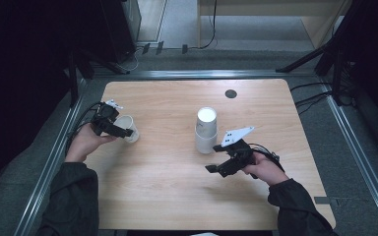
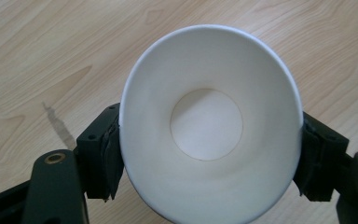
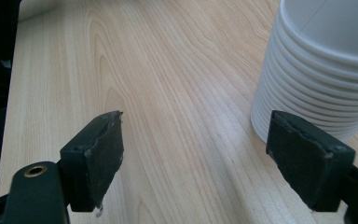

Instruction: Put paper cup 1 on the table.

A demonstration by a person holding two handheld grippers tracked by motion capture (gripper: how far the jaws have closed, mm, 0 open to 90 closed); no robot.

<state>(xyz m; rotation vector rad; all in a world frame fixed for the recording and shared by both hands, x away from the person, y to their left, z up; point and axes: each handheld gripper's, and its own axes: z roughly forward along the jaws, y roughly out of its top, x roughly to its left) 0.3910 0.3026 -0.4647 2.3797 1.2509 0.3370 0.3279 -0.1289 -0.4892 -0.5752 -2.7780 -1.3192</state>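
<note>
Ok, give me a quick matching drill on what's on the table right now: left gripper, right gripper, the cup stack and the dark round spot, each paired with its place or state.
Things:
1. left gripper
2. right gripper
3. cup stack
4. dark round spot

Places or states:
A. upside down near the middle of the table
B. jaws apart, nothing between them, beside the stack
C. set in the tabletop near the far edge
D. closed on a single paper cup at the left side

Pairs: 1-D, 2-B, 3-A, 4-C

The paper cup's (image 2: 209,126) lower rim is cut off.
</note>
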